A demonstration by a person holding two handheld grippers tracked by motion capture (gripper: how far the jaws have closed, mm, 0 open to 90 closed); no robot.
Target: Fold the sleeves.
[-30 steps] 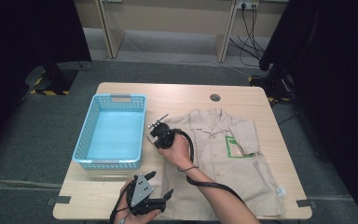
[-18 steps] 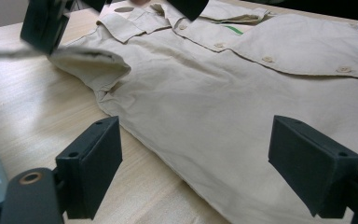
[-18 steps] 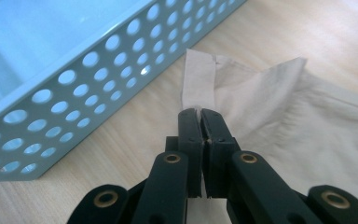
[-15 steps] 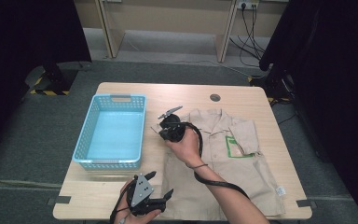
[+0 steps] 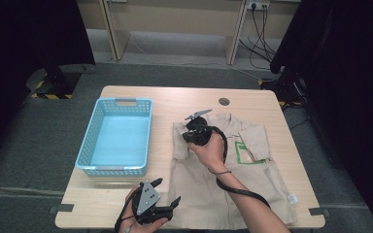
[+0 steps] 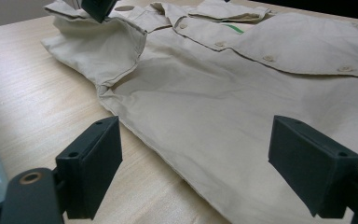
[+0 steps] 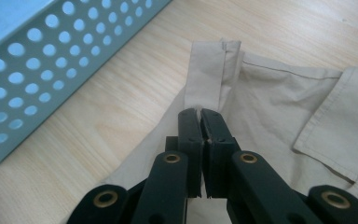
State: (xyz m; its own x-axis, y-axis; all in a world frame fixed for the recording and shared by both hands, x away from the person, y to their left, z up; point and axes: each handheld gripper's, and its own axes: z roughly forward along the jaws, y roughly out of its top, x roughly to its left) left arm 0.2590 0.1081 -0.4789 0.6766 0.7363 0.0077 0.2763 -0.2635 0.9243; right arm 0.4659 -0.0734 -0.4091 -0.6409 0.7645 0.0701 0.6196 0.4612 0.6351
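- Shirt (image 5: pixel 223 179): beige, short-sleeved, lies front-up on the wooden table (image 5: pixel 175 99), taking up the centre-right of the high view. Collar toward the top of the frame, hem toward the bottom edge. Green-edged patch on the chest at right of centre.
- Right gripper (image 7: pixel 200 114): jaws pressed together on the hem of the shirt's sleeve (image 7: pixel 209 70); in the right gripper view the fabric stands pinched between the pads at centre frame. In the high view this gripper (image 5: pixel 193 127) sits at the shirt's upper left corner, with the sleeve folded in over the body.
- Left gripper (image 6: pixel 193 163): jaws spread wide, nothing between them. In the left gripper view they frame the shirt's lower side edge without touching it. In the high view it (image 5: pixel 167 209) hangs at bottom centre-left, by the table's near edge.
- Basket (image 5: pixel 99 126): light blue, perforated, at left of the high view, just beside the shirt, apart from it.
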